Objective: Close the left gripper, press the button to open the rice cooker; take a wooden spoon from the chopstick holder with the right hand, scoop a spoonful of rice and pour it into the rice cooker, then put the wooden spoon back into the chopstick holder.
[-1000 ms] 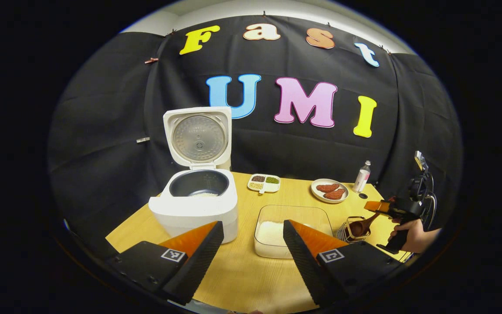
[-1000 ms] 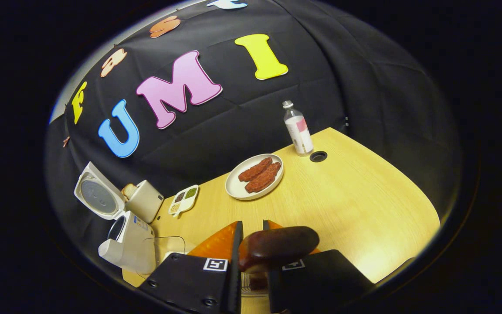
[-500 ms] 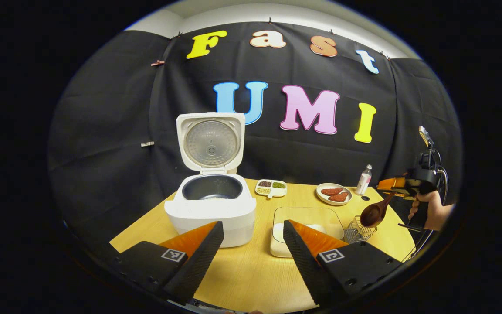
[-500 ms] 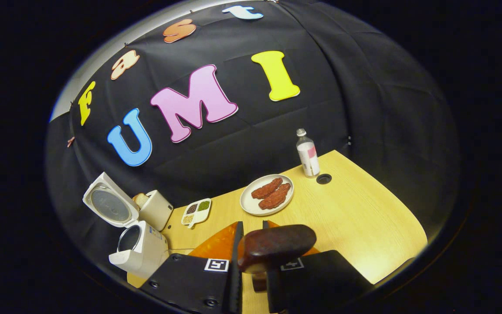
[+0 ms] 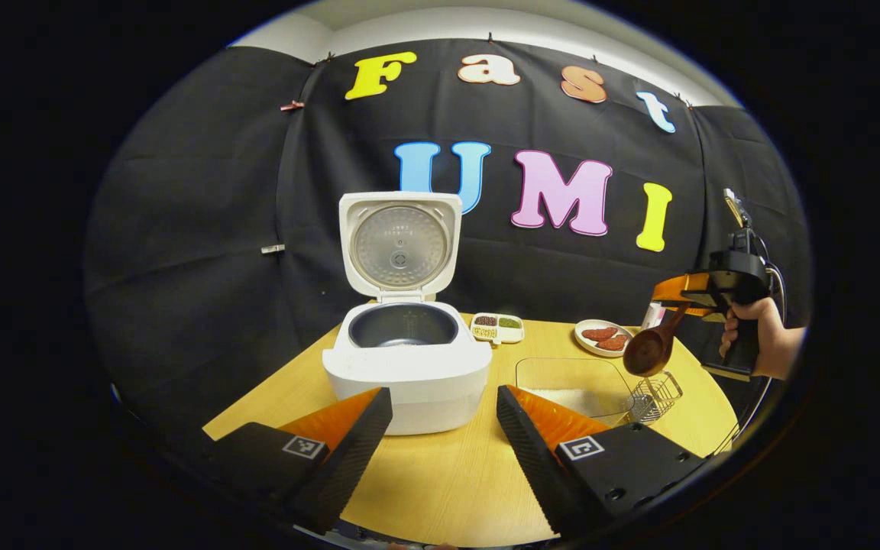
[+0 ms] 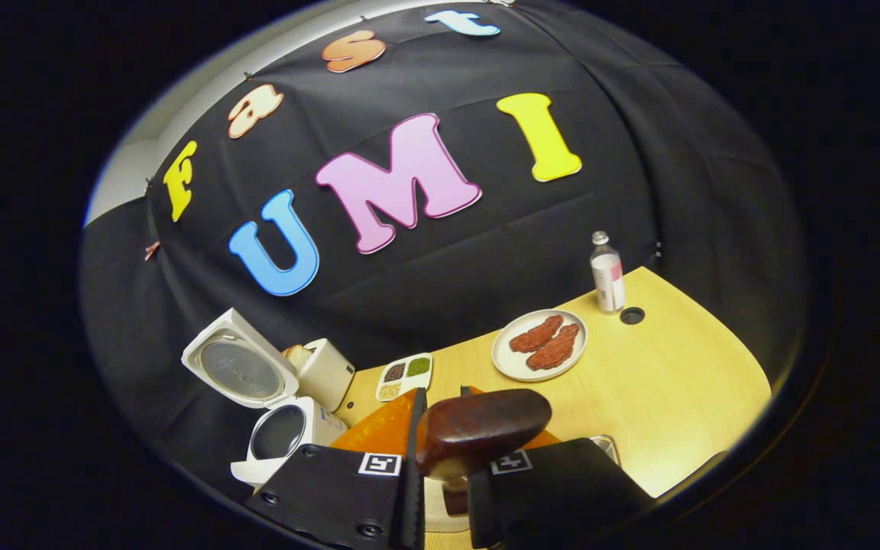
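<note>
Above the chopstick holder, I am holding the wooden spoon tight in my right claw, my left claw is gaping wide, and I am worrying the spoon could twist and spill rice before the rice cooker.

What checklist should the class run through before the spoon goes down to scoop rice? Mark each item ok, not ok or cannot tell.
1. Rice cooker lid open: ok.
2. Wooden spoon clamped in the right gripper: ok.
3. Spoon lifted clear of the chopstick holder: ok.
4. Rice container uncovered, rice inside: ok.
5. Left gripper open, away from the spoon's path: ok.
6. Spoon bowl empty: cannot tell.
</note>
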A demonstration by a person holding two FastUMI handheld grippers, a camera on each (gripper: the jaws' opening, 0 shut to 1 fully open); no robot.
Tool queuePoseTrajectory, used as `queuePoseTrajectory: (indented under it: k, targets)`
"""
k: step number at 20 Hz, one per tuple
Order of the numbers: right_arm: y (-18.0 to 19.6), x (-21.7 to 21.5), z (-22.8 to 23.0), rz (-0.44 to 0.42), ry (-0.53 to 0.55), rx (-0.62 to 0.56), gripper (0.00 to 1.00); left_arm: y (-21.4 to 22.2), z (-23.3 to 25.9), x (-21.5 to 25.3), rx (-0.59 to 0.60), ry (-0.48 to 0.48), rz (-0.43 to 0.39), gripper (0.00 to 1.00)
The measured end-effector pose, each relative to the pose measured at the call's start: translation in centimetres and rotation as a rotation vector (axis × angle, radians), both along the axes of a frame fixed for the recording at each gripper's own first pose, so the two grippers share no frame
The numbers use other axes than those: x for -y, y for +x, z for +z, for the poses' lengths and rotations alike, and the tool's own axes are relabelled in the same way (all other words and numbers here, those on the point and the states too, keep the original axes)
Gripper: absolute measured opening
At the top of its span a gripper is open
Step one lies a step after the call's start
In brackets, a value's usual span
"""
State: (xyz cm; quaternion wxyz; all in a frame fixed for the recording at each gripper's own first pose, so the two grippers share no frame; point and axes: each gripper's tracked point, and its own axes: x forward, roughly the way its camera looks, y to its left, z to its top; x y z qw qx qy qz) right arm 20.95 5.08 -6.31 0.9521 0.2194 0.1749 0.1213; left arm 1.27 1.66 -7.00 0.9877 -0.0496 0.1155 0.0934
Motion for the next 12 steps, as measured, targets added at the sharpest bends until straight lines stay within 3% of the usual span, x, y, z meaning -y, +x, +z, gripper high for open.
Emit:
queuePoseTrajectory:
  k: [6, 12]
  targets:
    - [-0.5, -6.4, -4.4, 0.091, -0.125, 0.003, 0.22, 0.0, -2.6, -2.1, -0.048, -0.032, -0.023, 0.95]
    - [-1.3, -7.5, -10.7, 0.073, -0.283, -0.024, 0.22, 0.5, -4.9, -4.1, -0.079, -0.052, -0.052, 0.95]
